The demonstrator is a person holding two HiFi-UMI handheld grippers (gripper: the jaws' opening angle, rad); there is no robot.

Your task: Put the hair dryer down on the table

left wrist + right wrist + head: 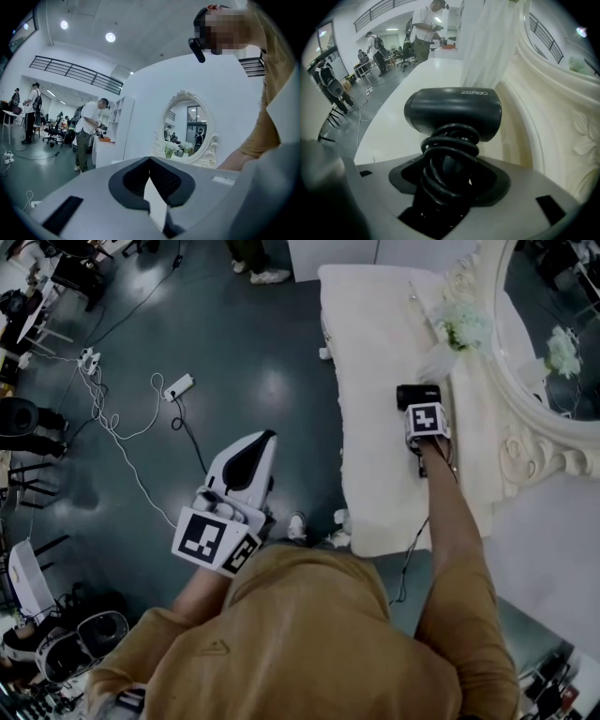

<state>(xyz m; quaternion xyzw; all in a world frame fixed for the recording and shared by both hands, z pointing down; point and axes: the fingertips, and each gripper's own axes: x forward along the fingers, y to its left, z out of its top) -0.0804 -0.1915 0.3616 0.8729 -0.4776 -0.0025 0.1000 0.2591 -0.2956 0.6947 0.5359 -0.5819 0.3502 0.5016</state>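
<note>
White table (375, 427) with white flowers (466, 326) beside an ornate mirror (525, 442)

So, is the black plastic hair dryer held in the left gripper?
No, the right gripper is shut on the black plastic hair dryer at its cord-wrapped handle, while the left gripper holds nothing.

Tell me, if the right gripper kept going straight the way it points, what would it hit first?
The hair dryer in the right gripper leads. Straight ahead over the table, it would probably meet the white draped cloth under the flowers first; depth is unclear.
</note>
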